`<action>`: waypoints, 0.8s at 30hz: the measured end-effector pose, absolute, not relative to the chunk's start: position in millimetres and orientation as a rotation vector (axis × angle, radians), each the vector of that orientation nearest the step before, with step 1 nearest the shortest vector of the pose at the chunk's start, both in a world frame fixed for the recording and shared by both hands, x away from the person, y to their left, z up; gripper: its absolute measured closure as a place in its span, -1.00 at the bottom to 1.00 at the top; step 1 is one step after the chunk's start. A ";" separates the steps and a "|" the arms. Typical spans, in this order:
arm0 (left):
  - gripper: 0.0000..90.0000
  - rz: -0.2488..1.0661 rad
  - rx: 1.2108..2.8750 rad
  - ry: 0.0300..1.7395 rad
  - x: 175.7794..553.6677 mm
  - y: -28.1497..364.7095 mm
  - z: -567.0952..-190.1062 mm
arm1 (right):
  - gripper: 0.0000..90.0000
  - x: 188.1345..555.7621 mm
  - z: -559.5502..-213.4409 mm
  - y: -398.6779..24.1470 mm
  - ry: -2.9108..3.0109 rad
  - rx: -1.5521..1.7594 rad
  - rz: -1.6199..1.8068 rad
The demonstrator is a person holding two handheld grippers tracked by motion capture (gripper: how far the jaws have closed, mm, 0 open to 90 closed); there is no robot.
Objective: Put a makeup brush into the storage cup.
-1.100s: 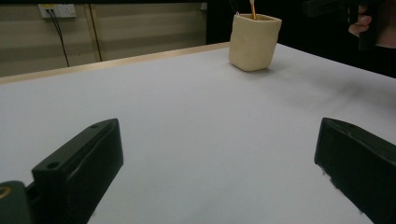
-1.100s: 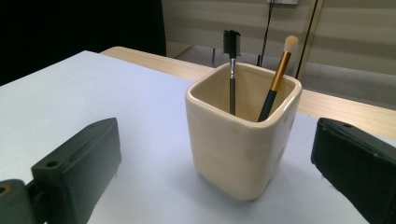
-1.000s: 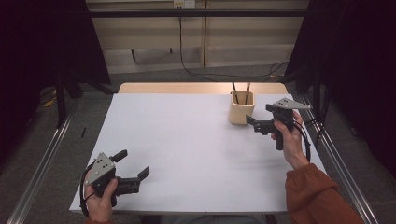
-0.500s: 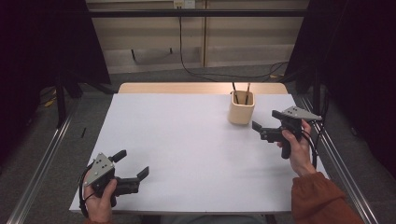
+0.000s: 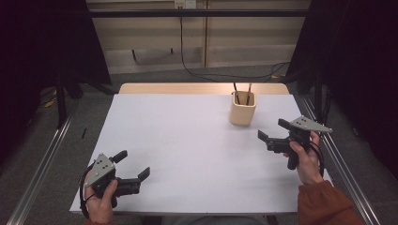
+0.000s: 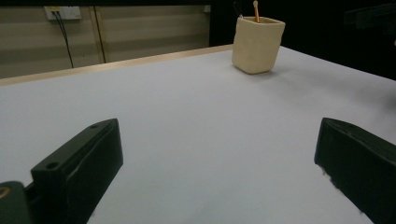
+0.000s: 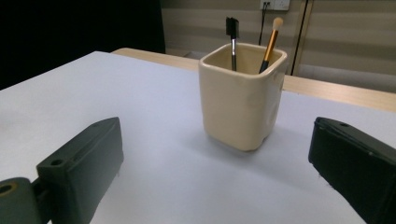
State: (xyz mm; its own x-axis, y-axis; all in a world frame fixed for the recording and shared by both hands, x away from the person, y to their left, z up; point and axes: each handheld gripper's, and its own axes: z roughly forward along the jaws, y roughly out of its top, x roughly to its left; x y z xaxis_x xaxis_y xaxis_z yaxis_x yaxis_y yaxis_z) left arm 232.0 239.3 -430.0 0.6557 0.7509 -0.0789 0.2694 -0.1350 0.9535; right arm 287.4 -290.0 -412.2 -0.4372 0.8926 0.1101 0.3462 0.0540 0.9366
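Ahead of the spread jaws of the right gripper, a cream cup holding two brushes is seen upright on the tabletop. Jaws of the left gripper are likewise released, well apart from it.

Right claw near cream cup; left claw at table near edge.
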 end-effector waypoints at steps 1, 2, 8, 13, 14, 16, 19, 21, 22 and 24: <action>-0.98 0.512 1.704 0.837 232.0 239.3 -430.0 | -0.94 285.3 -412.8 -290.8 1.818 1.238 1.392; -0.98 0.512 1.704 0.837 232.0 239.2 -430.0 | -0.94 283.1 -413.2 -292.1 1.811 1.238 1.395; -0.98 0.513 1.704 0.836 232.1 239.4 -429.9 | -0.95 271.0 -414.7 -296.9 1.813 1.236 1.387; -0.98 0.516 1.717 0.833 232.8 239.2 -430.2 | -0.96 260.2 -416.3 -301.3 1.824 1.231 1.390; -0.98 0.516 1.714 0.834 232.7 239.2 -430.1 | -0.96 258.4 -416.5 -302.5 1.822 1.230 1.389; -0.98 0.517 1.712 0.834 232.6 239.1 -430.0 | -0.96 254.4 -416.8 -305.0 1.812 1.239 1.390; -0.98 0.516 1.691 0.848 232.5 238.9 -430.5 | -0.96 248.1 -418.6 -307.6 1.802 1.249 1.390; -0.97 0.511 1.672 0.863 232.1 240.0 -430.1 | -0.96 243.8 -419.4 -309.2 1.795 1.255 1.395; -0.97 0.513 1.671 0.866 232.0 240.2 -430.2 | -0.96 241.9 -419.7 -310.2 1.794 1.258 1.395; -0.97 0.517 1.684 0.861 232.5 240.4 -430.5 | -0.95 238.7 -420.5 -312.0 1.787 1.266 1.387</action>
State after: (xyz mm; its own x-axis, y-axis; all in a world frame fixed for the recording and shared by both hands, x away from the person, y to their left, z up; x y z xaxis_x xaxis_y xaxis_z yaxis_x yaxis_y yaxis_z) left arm 232.5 240.4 -430.5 0.6378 0.7645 -0.0937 0.2770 -0.1142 0.9540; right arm 238.7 -312.0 -420.5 -0.4110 0.9031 0.1245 0.3442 0.0273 0.9385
